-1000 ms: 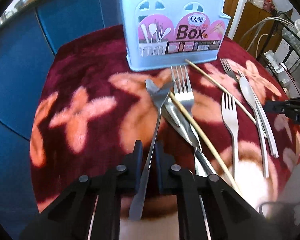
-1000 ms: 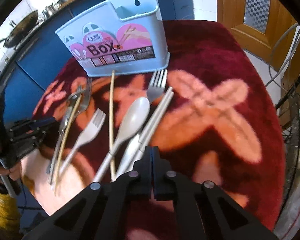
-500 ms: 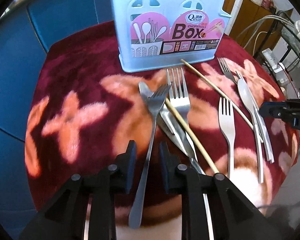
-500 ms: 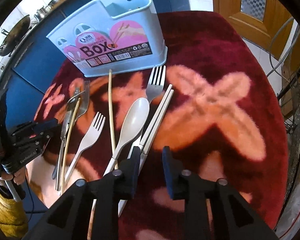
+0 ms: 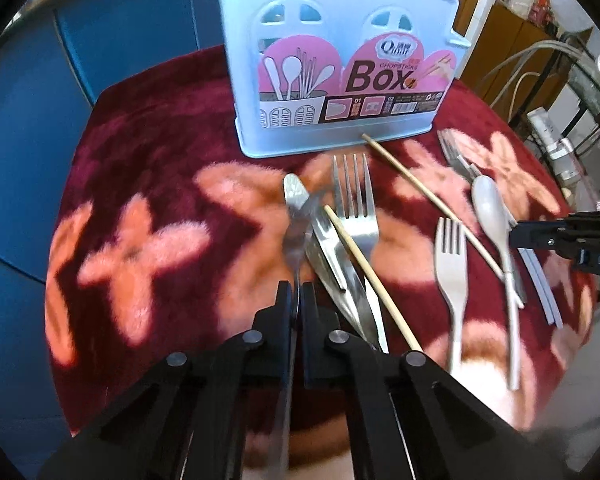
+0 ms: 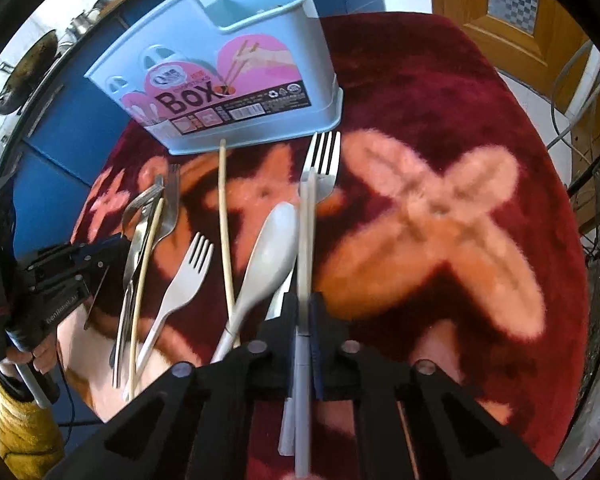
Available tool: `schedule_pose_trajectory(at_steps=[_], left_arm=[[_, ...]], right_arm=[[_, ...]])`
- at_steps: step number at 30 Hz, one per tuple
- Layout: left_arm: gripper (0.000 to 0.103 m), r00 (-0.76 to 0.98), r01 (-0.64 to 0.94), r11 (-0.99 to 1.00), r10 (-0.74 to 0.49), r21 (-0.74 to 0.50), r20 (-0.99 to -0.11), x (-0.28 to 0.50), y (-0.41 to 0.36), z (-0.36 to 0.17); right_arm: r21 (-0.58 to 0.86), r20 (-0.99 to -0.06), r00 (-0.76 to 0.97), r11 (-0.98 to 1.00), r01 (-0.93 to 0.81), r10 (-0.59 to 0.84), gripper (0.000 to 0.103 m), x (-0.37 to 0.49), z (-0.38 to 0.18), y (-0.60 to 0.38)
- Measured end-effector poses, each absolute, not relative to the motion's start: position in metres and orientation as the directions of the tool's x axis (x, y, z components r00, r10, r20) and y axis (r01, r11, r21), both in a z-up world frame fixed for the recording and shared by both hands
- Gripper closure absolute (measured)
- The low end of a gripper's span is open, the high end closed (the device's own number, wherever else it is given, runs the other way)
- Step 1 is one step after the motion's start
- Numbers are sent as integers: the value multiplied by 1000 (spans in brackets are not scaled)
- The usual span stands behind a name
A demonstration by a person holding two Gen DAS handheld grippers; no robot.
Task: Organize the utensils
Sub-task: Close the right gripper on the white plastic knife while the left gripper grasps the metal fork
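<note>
The left tool is clenched on the handle of a steel fork, whose blurred head points ahead toward the blue utensil box standing at the far edge of the desk. Just right of this tool lie a knife, a larger fork and a wooden chopstick, overlapping. The right tool grips a pale chopstick running straight ahead over a fork; a white spoon lies just left of it.
</note>
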State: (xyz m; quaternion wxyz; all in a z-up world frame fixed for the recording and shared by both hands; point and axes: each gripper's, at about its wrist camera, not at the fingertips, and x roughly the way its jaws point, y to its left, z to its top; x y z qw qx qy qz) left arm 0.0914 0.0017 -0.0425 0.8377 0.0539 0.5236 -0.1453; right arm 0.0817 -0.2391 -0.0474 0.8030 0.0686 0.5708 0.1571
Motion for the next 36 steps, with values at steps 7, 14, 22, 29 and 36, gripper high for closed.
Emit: schedule_pose_trajectory(at_steps=[7, 14, 22, 29, 36], left_arm=[[103, 393, 277, 958, -180, -71, -902, 70, 21, -39], [102, 371, 287, 955, -181, -73, -911, 69, 22, -51], [102, 376, 287, 953, -208, -100, -903, 78, 19, -53], [102, 377, 283, 952, -224, -119, -899, 83, 18, -54], [103, 404, 289, 943, -277, -166, -872, 71, 21, -46]], right_arm=[[254, -905, 302, 949, -187, 301, 95, 70, -45, -245], [279, -911, 259, 942, -187, 321, 94, 70, -50, -254], [246, -904, 292, 938, -244, 313, 95, 56, -37, -250], [262, -912, 257, 937, -231, 319, 94, 60, -49, -252], [240, -899, 300, 932, -271, 319, 95, 49, -32, -251]])
